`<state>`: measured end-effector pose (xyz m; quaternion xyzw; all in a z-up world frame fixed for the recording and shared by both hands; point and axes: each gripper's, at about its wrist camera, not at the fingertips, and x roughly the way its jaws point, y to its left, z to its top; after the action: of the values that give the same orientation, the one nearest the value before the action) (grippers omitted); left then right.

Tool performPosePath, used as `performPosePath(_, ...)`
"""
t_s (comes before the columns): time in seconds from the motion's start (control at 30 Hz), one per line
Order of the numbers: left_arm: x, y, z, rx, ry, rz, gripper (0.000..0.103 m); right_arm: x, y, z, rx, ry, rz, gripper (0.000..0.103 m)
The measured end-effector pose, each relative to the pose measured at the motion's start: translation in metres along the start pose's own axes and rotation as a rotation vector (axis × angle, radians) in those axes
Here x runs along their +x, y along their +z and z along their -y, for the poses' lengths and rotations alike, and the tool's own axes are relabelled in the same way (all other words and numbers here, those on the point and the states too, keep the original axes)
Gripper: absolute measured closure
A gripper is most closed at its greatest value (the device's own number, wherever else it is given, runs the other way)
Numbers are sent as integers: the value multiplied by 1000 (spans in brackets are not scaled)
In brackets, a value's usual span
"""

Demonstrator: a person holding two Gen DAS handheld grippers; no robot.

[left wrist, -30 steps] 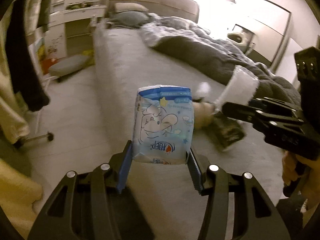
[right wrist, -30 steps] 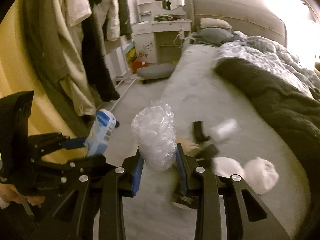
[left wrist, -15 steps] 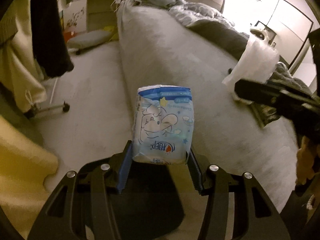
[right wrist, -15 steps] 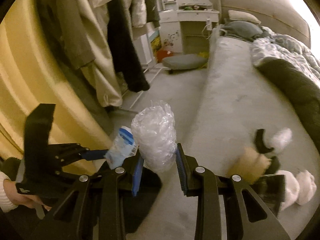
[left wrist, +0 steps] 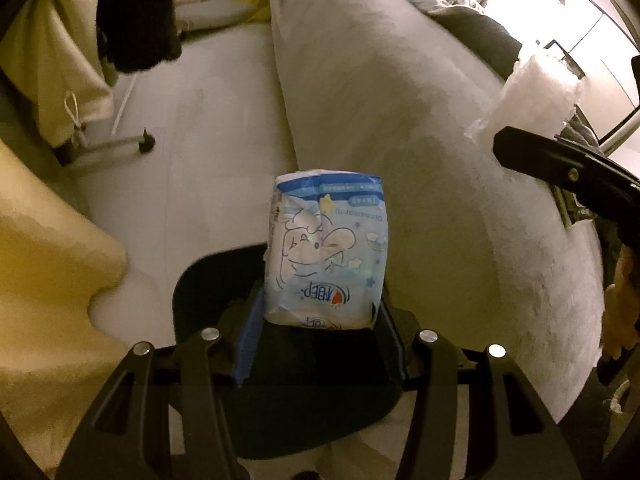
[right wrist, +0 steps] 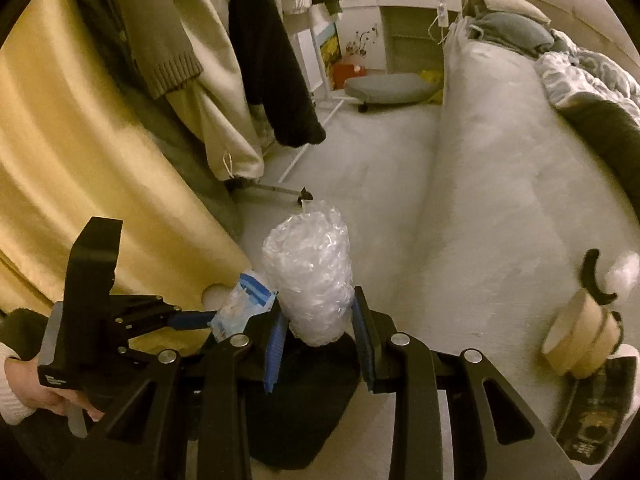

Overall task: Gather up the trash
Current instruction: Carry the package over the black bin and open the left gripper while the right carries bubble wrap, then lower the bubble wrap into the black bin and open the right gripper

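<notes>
Bedroom floor lies beside the grey bed [right wrist: 500,184]. Left gripper [left wrist: 316,320] grips a blue tissue packet [left wrist: 328,252], right gripper [right wrist: 320,332] grips a bubble-wrap wad [right wrist: 310,272], both above a dark bin [left wrist: 216,280]; dropping probably remains, and tape rolls [right wrist: 576,336] still wait on the bed.

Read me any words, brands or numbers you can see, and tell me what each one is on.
Blue and white cartoon-printed tissue pack, held upside down in the left gripper: logo by a red heart and a cursive word, neither clear enough to quote.
White label on the left gripper's black body: too small.
Clear bubble-wrap roll: none.
</notes>
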<state>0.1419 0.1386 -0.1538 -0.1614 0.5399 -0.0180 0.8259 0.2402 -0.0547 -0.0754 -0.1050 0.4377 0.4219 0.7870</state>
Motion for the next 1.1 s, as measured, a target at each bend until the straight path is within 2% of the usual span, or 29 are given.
performPosePath(0.07, 1, -3, -6, -8, -3, -19, 47, 7, 0, -5, -8, 0, -16, 71)
performPosePath(0.17, 0, -7, -16, -23, -14, -47, 36, 19, 1, -7, -10, 2, -42, 71)
performPosePath(0.27, 0, -9, -23, -28, -13, -56, 33, 33, -1, -13, -15, -3, -73, 71)
performPosePath(0.4, -8, -10, -35, -31, 0, -36, 27, 49, -5, -21, -25, -13, -110, 71)
performPosePath(0.53, -18, -11, -47, -51, 6, -9, 26, 69, -10, -27, -38, -29, -154, 71)
performPosePath(0.83, -55, -5, -64, -41, 73, 160, 27, 112, -23, -41, -71, -50, -244, 71)
performPosePath(1.1, -84, 3, -74, -44, 112, 304, 38, 137, -34, -44, -79, -62, -308, 71)
